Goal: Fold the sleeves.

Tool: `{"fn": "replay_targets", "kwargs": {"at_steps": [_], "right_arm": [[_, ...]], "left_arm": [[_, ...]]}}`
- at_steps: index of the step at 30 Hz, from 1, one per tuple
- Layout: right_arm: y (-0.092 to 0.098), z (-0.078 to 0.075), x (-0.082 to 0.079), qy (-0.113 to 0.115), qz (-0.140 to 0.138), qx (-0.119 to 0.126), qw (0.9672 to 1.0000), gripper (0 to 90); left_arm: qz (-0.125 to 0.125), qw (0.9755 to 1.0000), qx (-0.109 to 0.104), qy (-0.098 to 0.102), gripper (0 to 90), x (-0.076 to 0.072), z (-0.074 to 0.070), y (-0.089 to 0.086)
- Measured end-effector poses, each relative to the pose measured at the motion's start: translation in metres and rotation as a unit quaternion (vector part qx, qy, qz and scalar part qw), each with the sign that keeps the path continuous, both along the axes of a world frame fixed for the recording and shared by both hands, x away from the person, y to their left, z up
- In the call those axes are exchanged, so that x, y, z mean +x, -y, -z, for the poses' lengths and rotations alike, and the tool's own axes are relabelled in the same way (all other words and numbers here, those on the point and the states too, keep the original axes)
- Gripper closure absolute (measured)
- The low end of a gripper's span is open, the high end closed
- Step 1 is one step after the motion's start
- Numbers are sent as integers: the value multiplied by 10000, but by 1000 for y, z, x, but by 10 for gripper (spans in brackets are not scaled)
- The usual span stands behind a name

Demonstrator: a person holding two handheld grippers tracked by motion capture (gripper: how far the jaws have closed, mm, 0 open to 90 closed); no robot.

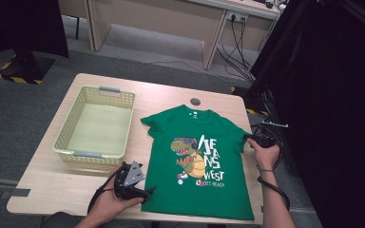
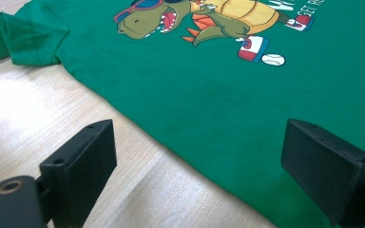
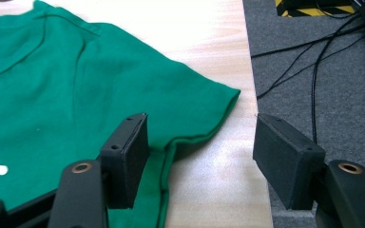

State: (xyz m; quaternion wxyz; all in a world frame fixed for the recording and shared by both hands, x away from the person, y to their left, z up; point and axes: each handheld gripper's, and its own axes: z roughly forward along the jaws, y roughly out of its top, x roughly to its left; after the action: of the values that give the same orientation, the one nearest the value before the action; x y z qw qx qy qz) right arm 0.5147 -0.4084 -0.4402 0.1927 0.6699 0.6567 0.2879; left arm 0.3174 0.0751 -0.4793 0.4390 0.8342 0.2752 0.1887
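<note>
A green T-shirt [image 1: 197, 159] lies flat and face up on the surface [image 1: 171, 95], its collar toward the far edge and its hem along the near edge. The print on its chest shows a cartoon dinosaur beside white lettering. The shirt occupies the right half of the surface; one sleeve reaches almost to the right edge. A pale yellow basket [image 1: 97, 124] stands on the left half, just beside the shirt's other sleeve and not touching it.

My left gripper [image 1: 140, 192] rests near the front edge, at the shirt's lower left corner. In the left gripper view [image 2: 195, 166] its jaws stand wide apart: one over bare wood, the other over the green cloth, with the shirt's side edge running between them. Nothing is clamped.

My right gripper [image 1: 256, 139] sits at the right edge, level with the sleeve. In the right gripper view [image 3: 202, 156] the jaws are apart, one above the cloth by the sleeve seam, the other above the surface's right edge. The sleeve hem [image 3: 218, 118] lies just ahead of the gap. The pads press on nothing.

Grey carpet [image 3: 323, 71] with black cables lies beyond the right edge.
</note>
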Motion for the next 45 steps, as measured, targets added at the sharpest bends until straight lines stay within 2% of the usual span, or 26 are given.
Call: {"fn": "replay_targets", "kwargs": {"at_steps": [6,14,18,23,31,37,42,45], "right_arm": [[-2,7,5,-150,-11,-9,9999,378],[-6,14,8,-243,-108,-68,9996,444],[-8,16,7,-173,-156,-169,9996,488],[-11,16,6,-98,-279,-379,9988,600],[-18,17,6,-21,-412,-364,9985,816],[-29,10,3,181,-483,-822,9953,830],[-38,2,-1,364,-548,-926,9935,829],[-45,-3,-5,492,-648,-1068,9909,826]], "left_arm": [[0,10000,3,13,109,0,0,0],[4,10000,-5,0,109,0,0,0],[8,10000,-1,8,109,0,0,0],[16,10000,18,5,109,0,0,0],[25,10000,23,35,110,-1,0,1],[25,10000,24,28,110,-1,0,1],[34,10000,48,43,110,-1,0,1],[33,10000,46,24,110,-1,0,1]]}}
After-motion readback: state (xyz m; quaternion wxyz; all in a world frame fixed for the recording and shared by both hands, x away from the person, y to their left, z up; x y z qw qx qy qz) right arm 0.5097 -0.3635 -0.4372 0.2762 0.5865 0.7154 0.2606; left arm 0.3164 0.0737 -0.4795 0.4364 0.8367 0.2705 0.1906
